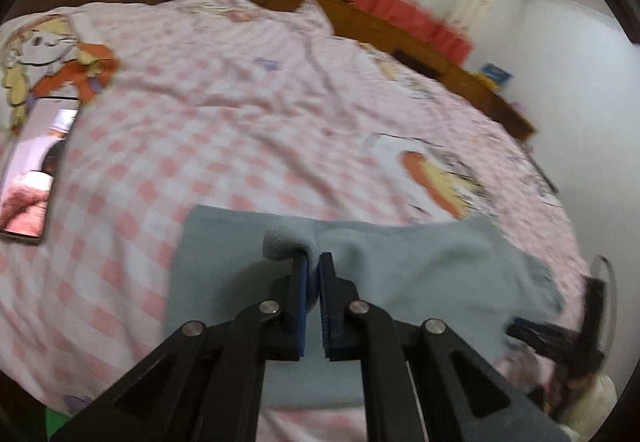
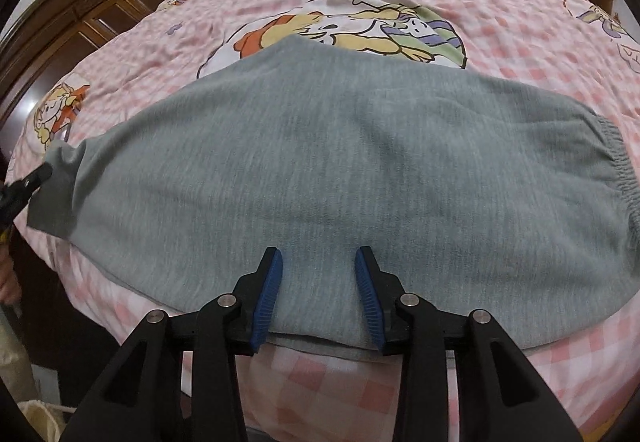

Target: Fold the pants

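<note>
Across the pink checked bedspread [image 2: 520, 42] the grey pants [image 2: 340, 170] lie flat, their cuff end pinched tight in the left gripper [image 1: 314, 262], blurred in its own view, while the right gripper [image 2: 319, 262] hovers spread over the near edge, the cloth's underside hidden.

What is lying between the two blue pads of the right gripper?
In the right wrist view, the right gripper stands open; only flat fabric of the grey pants lies between its pads.
</note>
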`<state>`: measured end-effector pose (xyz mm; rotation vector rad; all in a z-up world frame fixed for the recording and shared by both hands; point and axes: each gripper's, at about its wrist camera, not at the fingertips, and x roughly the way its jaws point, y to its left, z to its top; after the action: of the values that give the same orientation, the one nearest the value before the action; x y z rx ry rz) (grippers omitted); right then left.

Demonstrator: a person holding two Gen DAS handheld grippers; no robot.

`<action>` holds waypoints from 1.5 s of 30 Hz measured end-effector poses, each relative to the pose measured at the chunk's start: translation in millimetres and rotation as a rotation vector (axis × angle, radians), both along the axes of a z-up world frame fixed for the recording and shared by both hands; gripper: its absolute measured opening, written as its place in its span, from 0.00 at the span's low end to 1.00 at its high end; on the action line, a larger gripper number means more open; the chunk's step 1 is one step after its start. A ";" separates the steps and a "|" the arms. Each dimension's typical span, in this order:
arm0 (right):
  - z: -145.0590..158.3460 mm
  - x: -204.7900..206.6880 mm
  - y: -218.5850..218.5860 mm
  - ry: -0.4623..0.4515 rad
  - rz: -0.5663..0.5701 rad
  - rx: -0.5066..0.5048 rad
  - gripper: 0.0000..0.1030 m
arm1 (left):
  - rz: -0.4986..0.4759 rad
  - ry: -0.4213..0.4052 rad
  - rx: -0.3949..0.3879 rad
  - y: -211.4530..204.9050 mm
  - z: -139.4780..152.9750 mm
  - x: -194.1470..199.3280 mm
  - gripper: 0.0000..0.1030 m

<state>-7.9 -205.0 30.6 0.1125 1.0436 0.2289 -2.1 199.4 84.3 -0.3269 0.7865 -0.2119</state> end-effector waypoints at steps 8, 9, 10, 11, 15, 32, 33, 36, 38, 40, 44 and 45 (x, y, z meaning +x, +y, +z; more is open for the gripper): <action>1.3 0.4 17.1 -0.012 0.040 -0.074 0.50 | -0.184 -0.001 0.058 -57.7 -10.4 -38.9 0.04; 2.1 1.5 18.7 -0.006 0.047 -0.083 0.51 | -0.184 0.005 0.061 -60.3 -13.8 -39.2 0.04; 2.8 2.6 19.7 -0.002 0.051 -0.088 0.51 | -0.178 0.011 0.058 -61.2 -16.6 -39.5 0.04; 4.0 4.0 19.9 -0.001 0.053 -0.085 0.51 | -0.169 0.017 0.051 -60.3 -19.0 -38.5 0.04; 6.2 8.2 21.6 0.000 0.050 -0.069 0.51 | -0.078 -0.002 0.078 -46.8 -12.8 -32.3 0.05; 66.9 116.9 148.0 -0.031 0.588 0.029 0.49 | 0.216 0.051 0.311 4.2 -35.2 9.0 0.05; 63.9 122.7 160.2 -0.011 0.642 0.040 0.41 | 0.214 0.048 0.318 3.3 -35.1 9.8 0.05; 51.9 137.4 195.3 0.046 0.758 0.015 0.35 | 0.216 0.051 0.312 3.5 -35.8 9.6 0.05; 44.1 138.7 210.6 0.054 0.813 -0.020 0.35 | 0.221 0.051 0.293 5.7 -35.8 9.2 0.05; 38.1 139.4 220.0 0.065 0.845 -0.053 0.35 | 0.226 0.052 0.278 7.9 -36.7 8.7 0.06; 29.7 140.4 230.8 0.072 0.926 -0.121 0.35 | 0.225 0.052 0.270 8.3 -36.6 7.6 0.06; 29.2 139.8 232.2 0.069 0.942 -0.129 0.31 | 0.223 0.051 0.268 8.7 -36.7 7.5 0.06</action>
<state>131.9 27.2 59.8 -0.5064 1.1160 1.0100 5.4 208.2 47.6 -0.1646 0.8117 0.1122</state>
